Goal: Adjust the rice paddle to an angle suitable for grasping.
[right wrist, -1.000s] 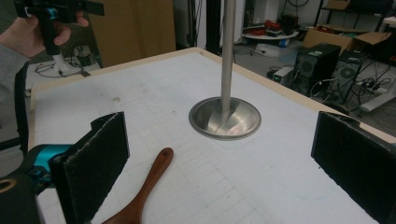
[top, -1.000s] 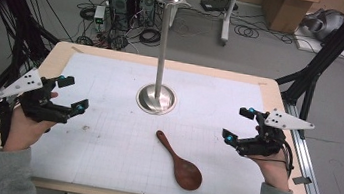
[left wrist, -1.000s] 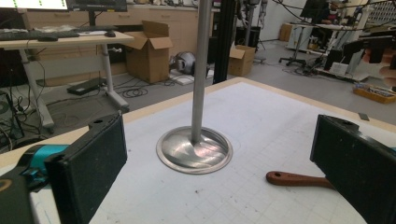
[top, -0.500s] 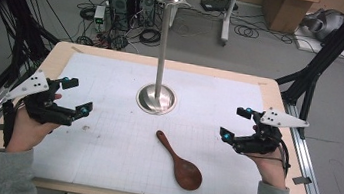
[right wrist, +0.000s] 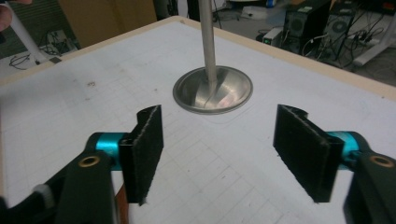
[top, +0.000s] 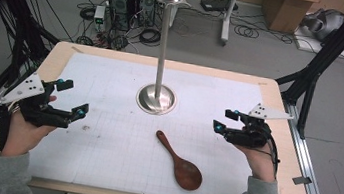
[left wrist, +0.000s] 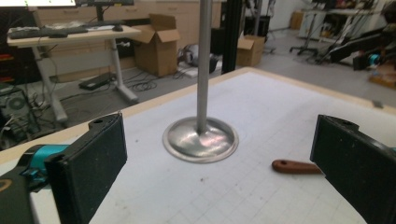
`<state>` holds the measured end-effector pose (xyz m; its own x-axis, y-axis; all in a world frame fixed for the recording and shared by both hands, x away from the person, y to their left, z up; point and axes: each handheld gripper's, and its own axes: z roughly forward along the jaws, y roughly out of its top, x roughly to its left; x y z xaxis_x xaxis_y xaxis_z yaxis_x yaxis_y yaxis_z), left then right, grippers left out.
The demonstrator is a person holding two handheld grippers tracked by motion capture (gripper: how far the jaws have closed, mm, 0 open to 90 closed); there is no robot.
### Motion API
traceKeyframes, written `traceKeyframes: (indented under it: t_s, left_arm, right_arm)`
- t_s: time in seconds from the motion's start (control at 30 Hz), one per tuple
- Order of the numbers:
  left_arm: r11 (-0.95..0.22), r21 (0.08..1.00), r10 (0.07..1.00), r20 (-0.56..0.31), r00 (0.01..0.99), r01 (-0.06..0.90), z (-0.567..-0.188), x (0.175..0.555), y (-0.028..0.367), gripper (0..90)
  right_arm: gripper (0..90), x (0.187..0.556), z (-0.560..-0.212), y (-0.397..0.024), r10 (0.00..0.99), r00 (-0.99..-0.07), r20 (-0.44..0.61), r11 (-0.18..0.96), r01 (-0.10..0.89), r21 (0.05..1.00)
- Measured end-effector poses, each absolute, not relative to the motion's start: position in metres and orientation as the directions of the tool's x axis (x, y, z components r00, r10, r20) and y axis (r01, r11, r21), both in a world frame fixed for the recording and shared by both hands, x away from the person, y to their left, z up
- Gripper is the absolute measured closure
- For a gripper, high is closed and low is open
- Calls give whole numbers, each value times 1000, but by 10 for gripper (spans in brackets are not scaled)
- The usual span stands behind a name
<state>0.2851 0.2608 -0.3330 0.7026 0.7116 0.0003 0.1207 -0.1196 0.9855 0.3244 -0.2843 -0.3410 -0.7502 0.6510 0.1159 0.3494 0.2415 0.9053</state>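
High view: the wooden spoon [top: 180,160] lies flat on the tabletop [top: 103,143], near the person, in front of the metal stand [top: 157,97]. The left gripper [top: 73,97] hovers at the left with jaws wide and empty. The right gripper [top: 224,120] is at the right, its jaws having just been closing with nothing between them.

Left gripper view: the spoon's handle [left wrist: 295,166] peeks out beside the right jaw.

Right gripper view: jaws apart, pointing at the stand's base [right wrist: 213,89] (not the spoon). If they keep narrowing before reaching the spoon, I judge they could nudge it aside. Both hands sit low, wrists level.
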Motion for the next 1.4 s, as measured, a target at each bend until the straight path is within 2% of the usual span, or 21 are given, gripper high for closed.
traceKeyframes:
  t_s: [0.33, 0.53, 0.77, 1.4]
  left_arm:
    - [-124, 984, 696, -8, 718, 130, -335, 284, 261, 42]
    - [-141, 980, 690, -4, 724, 139, -337, 285, 258, 42]
    - [-138, 980, 692, -10, 722, 146, -339, 284, 259, 42]
    - [-132, 980, 709, -13, 705, 151, -339, 277, 268, 42]
  right_arm:
    - [631, 324, -346, -274, 634, -773, 35, 302, 289, 908]
    - [766, 326, -351, -264, 634, -772, -38, 389, 276, 879]
    - [867, 329, -354, -258, 627, -779, -18, 382, 287, 879]
    - [893, 347, -374, -238, 606, -794, 49, 390, 350, 852]
